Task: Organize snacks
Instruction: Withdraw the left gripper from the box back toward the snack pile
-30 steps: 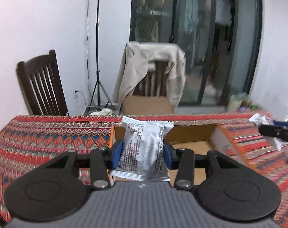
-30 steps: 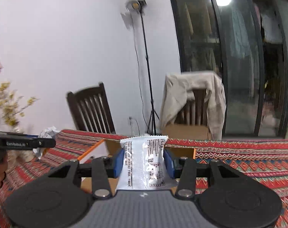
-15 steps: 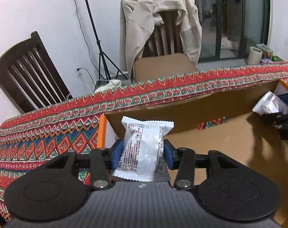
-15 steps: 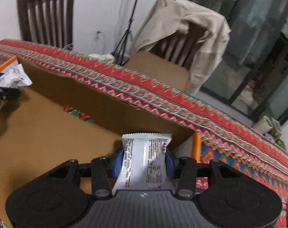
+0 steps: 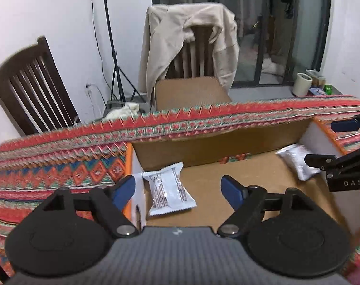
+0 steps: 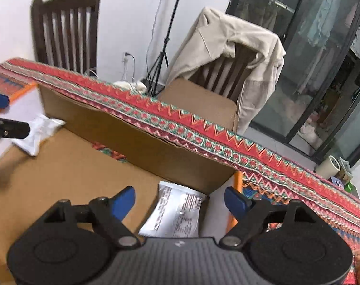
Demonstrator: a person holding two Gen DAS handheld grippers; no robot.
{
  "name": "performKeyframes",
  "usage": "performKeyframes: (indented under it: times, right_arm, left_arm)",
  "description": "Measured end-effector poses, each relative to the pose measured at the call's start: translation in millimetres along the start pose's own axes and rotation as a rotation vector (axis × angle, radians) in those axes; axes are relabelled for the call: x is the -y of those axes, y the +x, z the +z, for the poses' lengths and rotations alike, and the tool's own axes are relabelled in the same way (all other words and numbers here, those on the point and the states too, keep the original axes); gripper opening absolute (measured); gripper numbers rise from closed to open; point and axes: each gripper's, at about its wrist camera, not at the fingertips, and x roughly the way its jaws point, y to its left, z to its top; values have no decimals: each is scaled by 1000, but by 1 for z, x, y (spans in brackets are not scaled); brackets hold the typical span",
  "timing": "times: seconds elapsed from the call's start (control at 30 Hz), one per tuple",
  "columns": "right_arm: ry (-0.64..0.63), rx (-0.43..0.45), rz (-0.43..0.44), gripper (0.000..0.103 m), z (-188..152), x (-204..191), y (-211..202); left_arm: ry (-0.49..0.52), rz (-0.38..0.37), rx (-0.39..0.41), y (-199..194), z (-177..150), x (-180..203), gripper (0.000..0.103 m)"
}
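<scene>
An open cardboard box [image 5: 227, 175] [image 6: 61, 166] lies on the patterned tablecloth [image 5: 61, 166]. My left gripper [image 5: 177, 190] hovers over the box's left corner, jaws opening. A silver snack packet [image 5: 168, 190] lies loose on the box floor between the fingers, with no pad touching it. My right gripper [image 6: 180, 200] is over the right corner, jaws also opening. A second silver packet [image 6: 175, 213] rests free beneath it against the box wall. Each view catches the other gripper, the right gripper [image 5: 327, 142] and the left gripper [image 6: 6, 115], beside the other packet [image 5: 296, 159] [image 6: 39, 130].
The box's far cardboard wall [image 6: 132, 137] stands upright; orange-edged side flaps [image 5: 128, 156] flank it. Behind the table are a dark wooden chair [image 5: 32, 90], a chair draped with a beige jacket [image 5: 187, 42], a light-stand tripod [image 5: 113, 71] and a tape roll [image 5: 302, 84].
Both grippers came down into the box from above the table. Both sets of jaws spread apart, and the two packets dropped out of their grip onto the box floor.
</scene>
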Motion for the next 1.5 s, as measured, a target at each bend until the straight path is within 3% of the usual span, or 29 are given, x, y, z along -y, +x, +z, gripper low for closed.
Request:
performKeyframes:
  times: [0.13, 0.33, 0.53, 0.73, 0.9, 1.07, 1.2, 1.33, 1.5]
  right_arm:
    - [5, 59, 23, 84, 7, 3, -64]
    - [56, 190, 36, 99, 4, 22, -189]
    - [151, 292, 95, 103, -44, 45, -304]
    - [176, 354, 115, 103, -135, 35, -380]
    - [168, 428, 124, 103, -226, 5, -415]
    - [174, 472, 93, 103, -307, -28, -421]
    - [216, 464, 91, 103, -354, -51, -408]
    - [257, 507, 3, 103, -397, -71, -392]
    - [286, 435, -6, 103, -419, -84, -369]
  left_arm:
    - [-16, -22, 44, -69, 11, -2, 88]
    - [-43, -35, 124, -186, 2, -3, 98]
    - [-62, -59, 252, -305, -65, 13, 103]
    - [-80, -98, 295, -371, -148, 24, 103]
    - [-97, -106, 347, -395, -229, 22, 103]
    - [-138, -153, 346, -387, -308, 30, 103]
    - [-212, -82, 311, -368, -358, 36, 103]
    - [-252, -74, 191, -345, -388, 34, 103]
    - [-252, -52, 186, -340, -395, 30, 103]
